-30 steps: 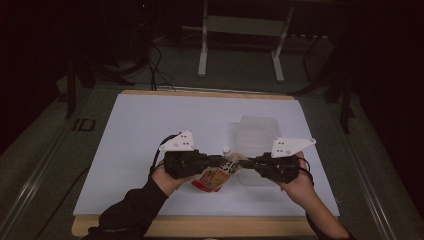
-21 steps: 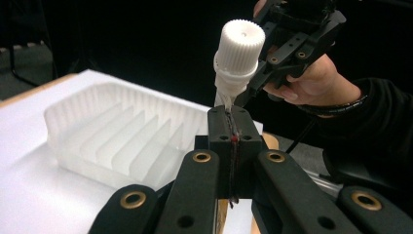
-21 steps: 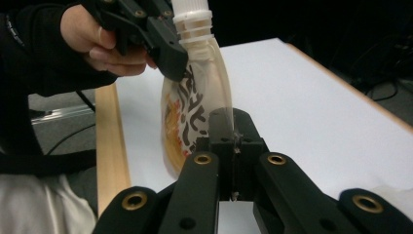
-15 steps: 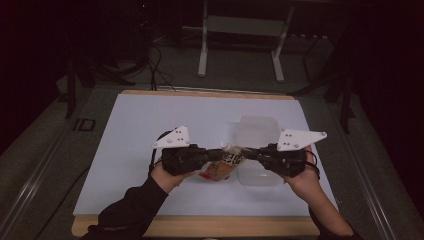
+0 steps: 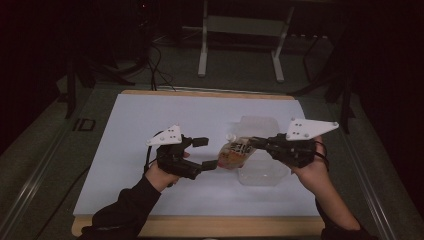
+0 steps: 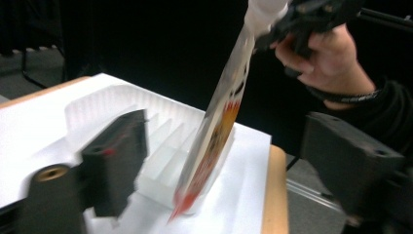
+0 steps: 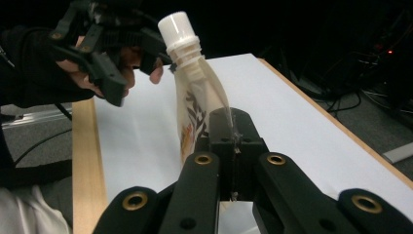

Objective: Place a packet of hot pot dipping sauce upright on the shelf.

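The left gripper (image 5: 206,152) has let go and drawn back, jaws wide and empty, leaving the spouted pouch (image 5: 235,151) pinched in the right gripper (image 5: 256,143) (jaws closed) above the clear tray (image 5: 265,172), likely its destination.

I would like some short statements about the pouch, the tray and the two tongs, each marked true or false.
1. The right tongs are shut on the pouch. True.
2. The left tongs grip the pouch. False: they are open, with the pouch free between them.
3. The pouch has a white cap. True.
4. The pouch lies flat on the white table. False: it hangs lifted, its lower end by the clear ribbed tray.
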### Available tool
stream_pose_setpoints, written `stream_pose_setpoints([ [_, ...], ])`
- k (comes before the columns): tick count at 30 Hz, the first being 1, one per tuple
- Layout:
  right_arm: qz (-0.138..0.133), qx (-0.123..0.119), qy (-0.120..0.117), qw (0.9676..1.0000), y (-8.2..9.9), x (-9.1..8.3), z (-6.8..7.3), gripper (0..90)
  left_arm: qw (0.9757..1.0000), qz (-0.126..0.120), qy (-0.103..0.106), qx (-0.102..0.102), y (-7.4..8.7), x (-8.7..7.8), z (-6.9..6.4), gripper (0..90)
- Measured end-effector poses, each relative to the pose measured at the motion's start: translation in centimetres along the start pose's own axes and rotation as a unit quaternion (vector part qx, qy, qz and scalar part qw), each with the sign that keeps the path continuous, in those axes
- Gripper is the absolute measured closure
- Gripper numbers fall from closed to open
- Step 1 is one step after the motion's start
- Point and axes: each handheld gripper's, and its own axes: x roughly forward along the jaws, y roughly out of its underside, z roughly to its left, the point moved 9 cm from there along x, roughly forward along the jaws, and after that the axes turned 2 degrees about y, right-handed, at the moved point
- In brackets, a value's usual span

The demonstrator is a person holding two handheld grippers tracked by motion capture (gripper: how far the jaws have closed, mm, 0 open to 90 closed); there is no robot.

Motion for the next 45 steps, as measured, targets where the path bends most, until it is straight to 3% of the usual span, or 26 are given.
stream_pose_setpoints([
  [2,0.001,-0.001,0.004,1.0,-0.2,-0.4,-0.4,90.0,0.9996,-0.01,-0.023,0.008,0.2,-0.5,0.6,13.7],
  [5,0.002,-0.004,0.014,0.9999,-0.5,-1.0,-1.2,90.0,0.9976,-0.009,-0.063,0.028,0.7,-1.4,1.3,1.6],
  [9,0.01,-0.006,0.022,0.9997,-0.7,-1.7,-2.2,90.0,0.9951,0.0,-0.094,0.032,1.6,-2.7,2.2,1.5],
  [11,0.014,-0.008,0.022,0.9996,-0.6,-1.8,-2.4,90.0,0.9951,0.0,-0.094,0.032,1.6,-2.7,2.2,1.6],
  [14,0.033,-0.016,0.026,0.999,-0.3,-2.2,-3.5,90.0,0.9944,0.015,-0.102,0.023,3.3,-4.1,2.6,1.6],
  [19,0.05,-0.014,0.022,0.9984,0.3,-2.4,-4.3,90.0,0.9948,0.011,-0.101,0.007,4.4,-5.0,2.7,1.6],
  [30,0.076,0.014,-0.007,0.997,3.2,-2.7,-6.6,90.0,0.9927,0.028,-0.115,-0.026,7.6,-6.1,3.3,1.6],
  [39,0.102,0.009,-0.018,0.9946,4.8,-2.6,-6.6,90.0,0.9923,0.023,-0.117,-0.035,8.3,-6.2,3.8,1.6],
  [45,0.099,0.003,-0.028,0.9947,4.9,-2.0,-6.6,90.0,0.9917,0.031,-0.12,-0.035,8.8,-6.0,3.9,1.6],
])
